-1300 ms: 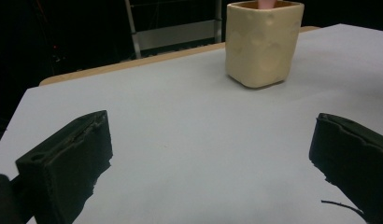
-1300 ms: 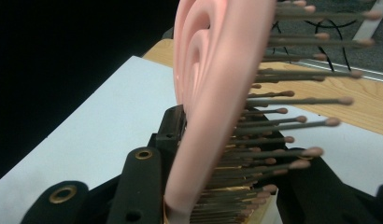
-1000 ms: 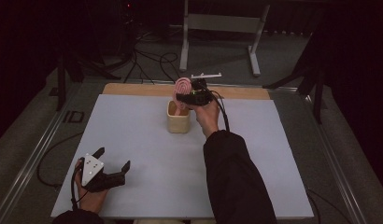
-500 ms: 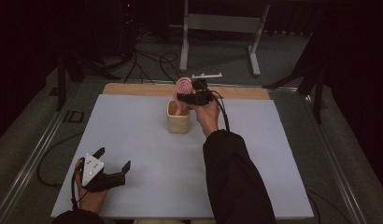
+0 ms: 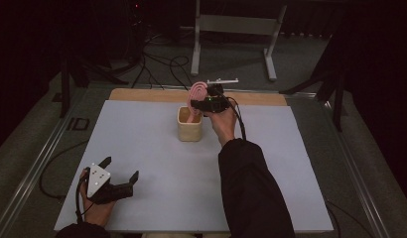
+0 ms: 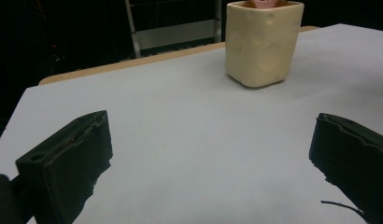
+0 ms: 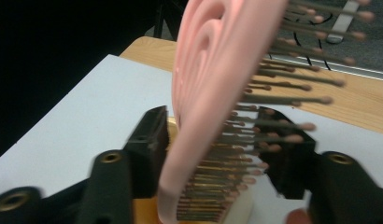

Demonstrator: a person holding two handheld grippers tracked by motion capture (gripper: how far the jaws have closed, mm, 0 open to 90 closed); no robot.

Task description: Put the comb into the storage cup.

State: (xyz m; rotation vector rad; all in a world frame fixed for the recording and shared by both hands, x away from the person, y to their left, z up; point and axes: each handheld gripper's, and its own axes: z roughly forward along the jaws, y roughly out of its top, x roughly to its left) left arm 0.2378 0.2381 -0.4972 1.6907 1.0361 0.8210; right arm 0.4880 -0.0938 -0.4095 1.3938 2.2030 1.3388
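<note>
Right gripper view | right gripper (image 7: 213, 154) jaws just opened, part-open, off the brush (image 7: 213, 93) standing between them in the cup (image 5: 190, 125) | risk: withdrawing snags bristles, tipping cup

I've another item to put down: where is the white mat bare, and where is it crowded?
Bare: the white mat right of the sleeve, and the stretch between left gripper and cream cup. Crowded: the cup, where the right gripper, jaws just opened, flanks the pink hairbrush.
</note>
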